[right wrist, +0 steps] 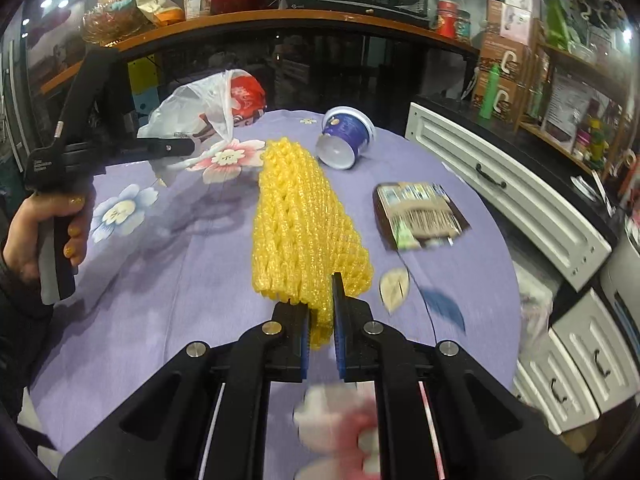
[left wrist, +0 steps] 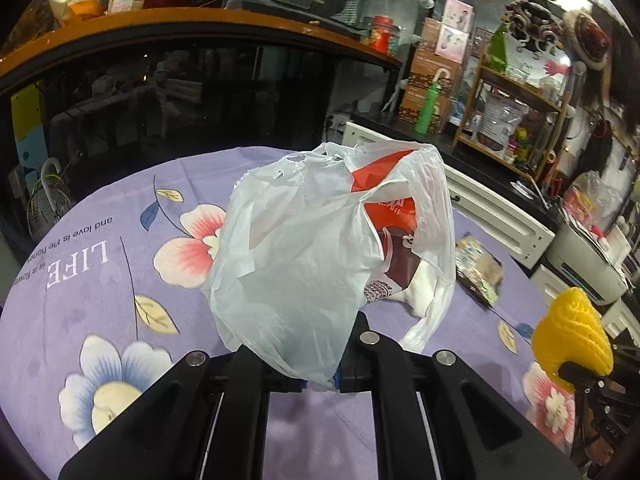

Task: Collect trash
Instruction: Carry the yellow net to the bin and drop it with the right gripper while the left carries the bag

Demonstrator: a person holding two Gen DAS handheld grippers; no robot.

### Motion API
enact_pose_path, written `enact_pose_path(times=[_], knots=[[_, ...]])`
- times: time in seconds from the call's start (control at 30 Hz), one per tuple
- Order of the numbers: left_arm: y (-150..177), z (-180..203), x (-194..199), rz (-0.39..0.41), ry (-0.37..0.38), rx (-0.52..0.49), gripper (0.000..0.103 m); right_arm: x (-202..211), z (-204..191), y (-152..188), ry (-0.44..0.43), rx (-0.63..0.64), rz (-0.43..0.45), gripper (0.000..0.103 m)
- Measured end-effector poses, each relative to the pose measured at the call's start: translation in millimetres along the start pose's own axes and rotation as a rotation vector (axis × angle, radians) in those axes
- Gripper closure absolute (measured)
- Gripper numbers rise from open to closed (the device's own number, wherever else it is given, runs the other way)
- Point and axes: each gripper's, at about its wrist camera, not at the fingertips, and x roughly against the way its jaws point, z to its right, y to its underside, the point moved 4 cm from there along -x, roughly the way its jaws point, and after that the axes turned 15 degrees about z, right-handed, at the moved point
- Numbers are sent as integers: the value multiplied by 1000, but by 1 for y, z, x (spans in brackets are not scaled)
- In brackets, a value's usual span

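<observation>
My left gripper (left wrist: 320,376) is shut on a thin white plastic bag (left wrist: 316,248) and holds it up over the purple flowered tablecloth (left wrist: 100,280). A red and brown wrapper (left wrist: 396,248) shows inside the bag. My right gripper (right wrist: 322,336) is shut on a yellow foam net sleeve (right wrist: 304,220), lifted above the cloth; the sleeve also shows at the right of the left wrist view (left wrist: 572,332). In the right wrist view the left gripper (right wrist: 188,146) with the bag (right wrist: 204,104) is at the far left.
A blue tub (right wrist: 346,136) lies tipped on the cloth at the far side. A flat snack packet (right wrist: 420,216) lies at the right, also in the left wrist view (left wrist: 480,272). White drawers (right wrist: 512,196) stand right of the table. A dark glass cabinet (left wrist: 180,92) stands behind.
</observation>
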Motion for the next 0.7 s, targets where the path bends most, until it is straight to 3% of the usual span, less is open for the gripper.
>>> enact_pose_path(times=[0.4, 0.7], knots=[[45, 78, 93, 1, 103, -42, 95, 94, 7, 49, 33, -58, 49, 93], [74, 145, 124, -6, 225, -61, 95, 154, 35, 83, 109, -127, 68, 93]])
